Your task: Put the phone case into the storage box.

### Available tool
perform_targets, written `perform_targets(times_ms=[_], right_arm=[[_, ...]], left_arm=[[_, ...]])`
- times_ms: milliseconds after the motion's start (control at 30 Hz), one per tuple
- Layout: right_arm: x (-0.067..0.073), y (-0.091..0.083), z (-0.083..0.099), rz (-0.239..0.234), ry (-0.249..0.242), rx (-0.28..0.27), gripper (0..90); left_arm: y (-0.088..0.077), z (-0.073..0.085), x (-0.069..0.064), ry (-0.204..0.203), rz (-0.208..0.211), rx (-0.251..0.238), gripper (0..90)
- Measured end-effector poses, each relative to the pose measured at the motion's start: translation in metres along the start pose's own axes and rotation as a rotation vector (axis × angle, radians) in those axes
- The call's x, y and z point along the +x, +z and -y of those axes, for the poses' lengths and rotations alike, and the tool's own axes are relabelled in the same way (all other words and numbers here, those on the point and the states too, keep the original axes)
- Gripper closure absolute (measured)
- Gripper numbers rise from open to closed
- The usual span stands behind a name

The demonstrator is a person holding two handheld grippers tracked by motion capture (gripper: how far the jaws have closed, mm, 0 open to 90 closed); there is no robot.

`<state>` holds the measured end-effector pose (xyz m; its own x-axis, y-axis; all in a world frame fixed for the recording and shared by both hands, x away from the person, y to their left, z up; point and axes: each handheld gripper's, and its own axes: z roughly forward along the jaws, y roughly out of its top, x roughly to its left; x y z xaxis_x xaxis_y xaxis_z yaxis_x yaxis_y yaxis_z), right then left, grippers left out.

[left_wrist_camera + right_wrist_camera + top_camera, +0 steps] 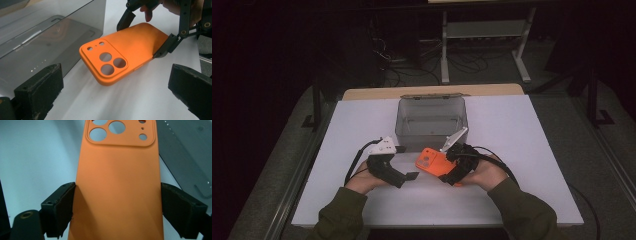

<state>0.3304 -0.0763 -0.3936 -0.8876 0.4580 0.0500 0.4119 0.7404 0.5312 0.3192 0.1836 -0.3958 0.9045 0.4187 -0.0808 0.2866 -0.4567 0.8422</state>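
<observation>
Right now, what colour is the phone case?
The phone case is plain orange, clearest in the right gripper view.

The phone case [125, 50] is plain bright orange (no pattern on it). The box [431, 122] is smoky translucent grey, the table [512, 150] white, both grippers' fingers [40, 92] matt black, the sleeves [342, 212] olive green.

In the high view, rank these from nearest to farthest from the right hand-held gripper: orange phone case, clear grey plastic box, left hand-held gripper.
1. Orange phone case, clamped in the right hand-held gripper.
2. Left hand-held gripper, across the case.
3. Clear grey plastic box, behind.
</observation>
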Motion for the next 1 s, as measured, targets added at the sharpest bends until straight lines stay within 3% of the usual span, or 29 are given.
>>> perform_targets(times_ms=[867, 1000], right_arm=[[-0.001, 0.000, 0.000, 0.000, -0.004, 0.000, 15.5], [-0.001, -0.001, 0.001, 0.000, -0.003, -0.004, 15.5]], left_arm=[[0.025, -0.021, 0.000, 0.025, 0.026, -0.019, 0.0], [0.026, -0.020, -0.002, 0.045, 0.018, -0.007, 0.0]])
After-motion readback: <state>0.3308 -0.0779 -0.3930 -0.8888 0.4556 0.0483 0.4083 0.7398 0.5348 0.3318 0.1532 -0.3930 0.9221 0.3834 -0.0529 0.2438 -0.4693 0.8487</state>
